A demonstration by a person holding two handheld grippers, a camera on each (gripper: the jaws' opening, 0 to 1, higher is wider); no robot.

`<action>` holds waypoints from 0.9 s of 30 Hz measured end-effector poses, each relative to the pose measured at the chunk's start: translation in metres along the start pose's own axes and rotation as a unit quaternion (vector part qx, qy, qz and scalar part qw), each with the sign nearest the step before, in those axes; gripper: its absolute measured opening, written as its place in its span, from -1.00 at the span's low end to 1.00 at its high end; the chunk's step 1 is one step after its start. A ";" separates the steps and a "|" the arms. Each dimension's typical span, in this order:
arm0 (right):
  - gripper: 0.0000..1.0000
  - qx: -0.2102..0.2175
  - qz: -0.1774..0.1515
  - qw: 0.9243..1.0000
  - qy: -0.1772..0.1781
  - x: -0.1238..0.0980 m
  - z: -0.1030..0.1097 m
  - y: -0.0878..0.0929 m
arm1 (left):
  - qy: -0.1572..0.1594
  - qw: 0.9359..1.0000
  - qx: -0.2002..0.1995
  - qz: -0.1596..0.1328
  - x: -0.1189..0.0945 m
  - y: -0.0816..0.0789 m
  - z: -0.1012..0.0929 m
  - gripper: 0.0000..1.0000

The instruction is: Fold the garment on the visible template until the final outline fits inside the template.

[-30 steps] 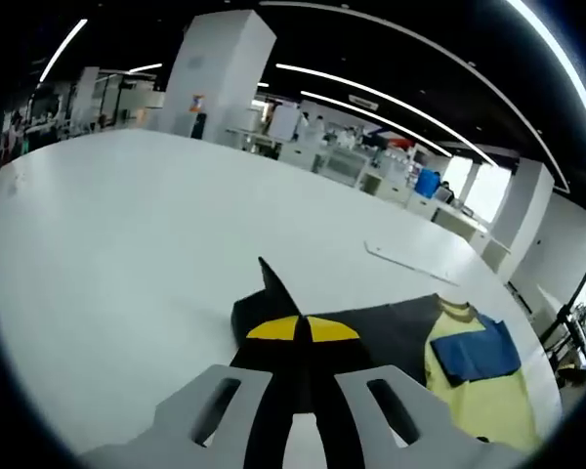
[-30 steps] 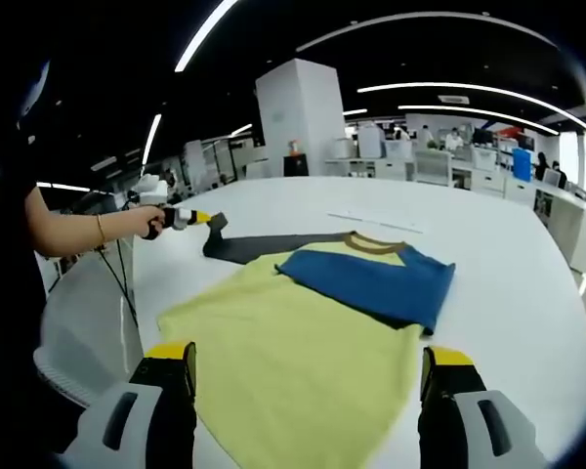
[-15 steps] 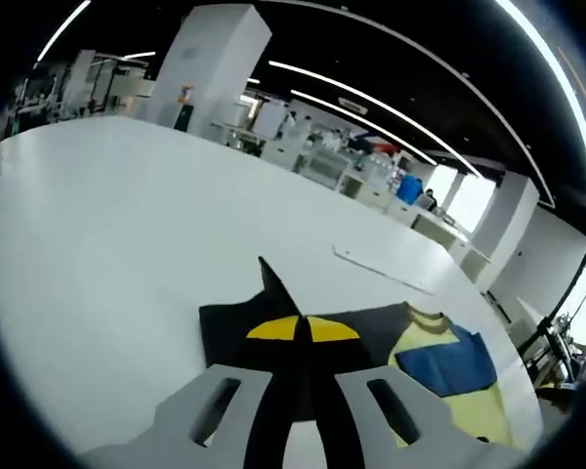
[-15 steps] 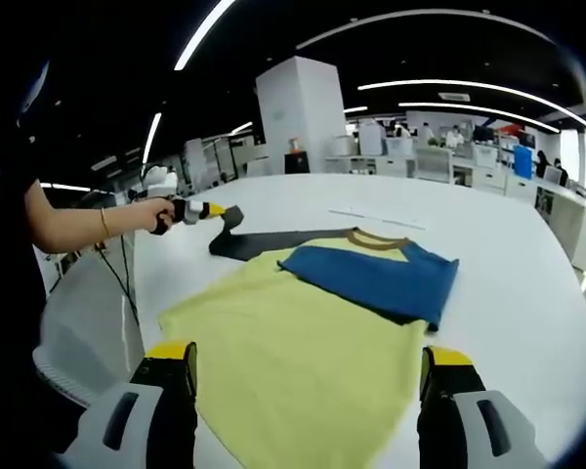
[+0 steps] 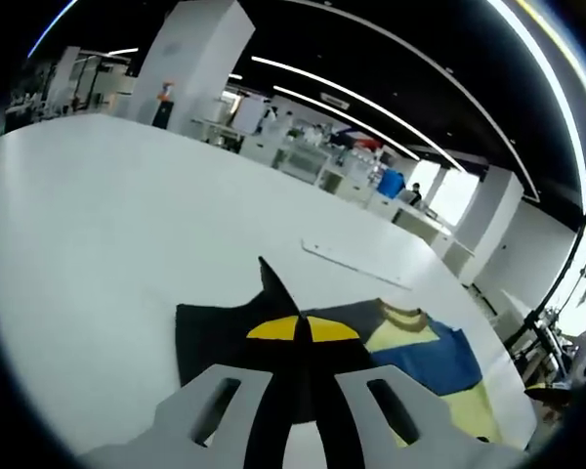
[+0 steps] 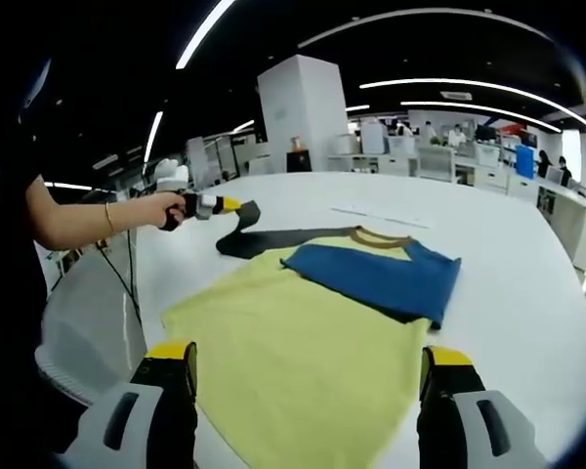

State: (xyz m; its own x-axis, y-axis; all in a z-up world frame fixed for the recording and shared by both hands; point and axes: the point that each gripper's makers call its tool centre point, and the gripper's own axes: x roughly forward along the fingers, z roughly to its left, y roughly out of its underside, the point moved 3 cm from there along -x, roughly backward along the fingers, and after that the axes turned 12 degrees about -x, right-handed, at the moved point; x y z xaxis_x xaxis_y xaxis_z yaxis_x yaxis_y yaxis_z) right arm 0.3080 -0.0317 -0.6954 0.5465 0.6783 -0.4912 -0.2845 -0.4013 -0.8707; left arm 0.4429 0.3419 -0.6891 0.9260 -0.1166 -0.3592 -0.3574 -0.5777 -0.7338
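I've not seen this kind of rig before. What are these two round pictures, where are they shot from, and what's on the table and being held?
A person holds a two-jaw gripper in each hand, with a fisheye camera riding on each. In the left gripper view, the left gripper is shut on the dark sleeve of a shirt, lifting it. The right gripper view looks from the shirt's hem: the right gripper is open and holds nothing. The yellow shirt lies flat on a white table, its blue sleeve folded across the chest.
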 end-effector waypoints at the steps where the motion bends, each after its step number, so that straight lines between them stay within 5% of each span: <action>1: 0.88 0.000 0.000 1.000 -0.001 0.000 0.000 0.000 | 0.002 1.000 0.000 0.001 0.001 0.001 -0.002 -1.00; 27: 0.87 0.002 0.002 1.000 -0.006 0.002 0.003 0.003 | 0.073 0.997 0.003 0.037 0.029 0.030 -0.072 -1.00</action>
State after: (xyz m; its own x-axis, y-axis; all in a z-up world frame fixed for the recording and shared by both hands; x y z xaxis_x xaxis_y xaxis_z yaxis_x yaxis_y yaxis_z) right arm 0.3057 -0.0295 -0.6997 0.5367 0.6839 -0.4943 -0.2888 -0.4015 -0.8691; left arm 0.4676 0.2634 -0.6797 0.9047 -0.2753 -0.3252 -0.4258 -0.5583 -0.7120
